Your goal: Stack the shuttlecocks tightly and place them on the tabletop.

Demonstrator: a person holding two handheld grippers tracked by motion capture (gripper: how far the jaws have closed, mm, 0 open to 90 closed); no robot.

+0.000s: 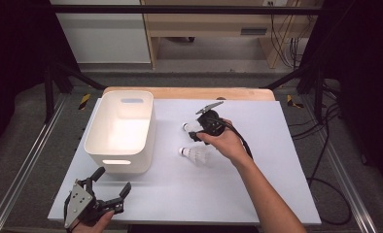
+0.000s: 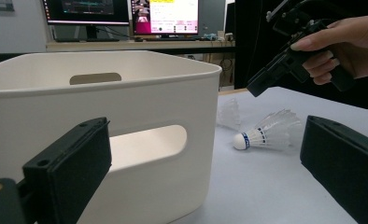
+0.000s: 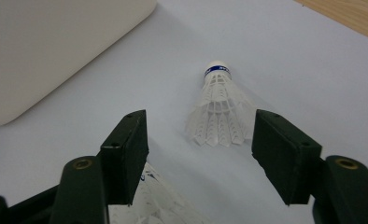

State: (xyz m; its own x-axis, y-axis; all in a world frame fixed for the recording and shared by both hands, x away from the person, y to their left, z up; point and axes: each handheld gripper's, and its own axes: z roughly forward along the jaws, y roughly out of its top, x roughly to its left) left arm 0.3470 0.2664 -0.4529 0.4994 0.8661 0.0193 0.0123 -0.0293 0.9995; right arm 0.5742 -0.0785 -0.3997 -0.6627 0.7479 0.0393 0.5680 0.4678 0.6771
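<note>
High view, left to right: the left gripper (image 1: 113, 187) sits spread and empty at the table's near edge by the white bin (image 1: 120, 130). The right gripper (image 1: 195, 130) hovers over the far shuttlecock (image 1: 188, 127), jaws apart around its skirt, not pinching yet; cork points away, toward the bin. The near shuttlecock (image 1: 194, 154) lies just beside. The hand hides most of the far one.

High overhead view; two low close views sharing shuttlecock (image 2: 266, 135).
</note>
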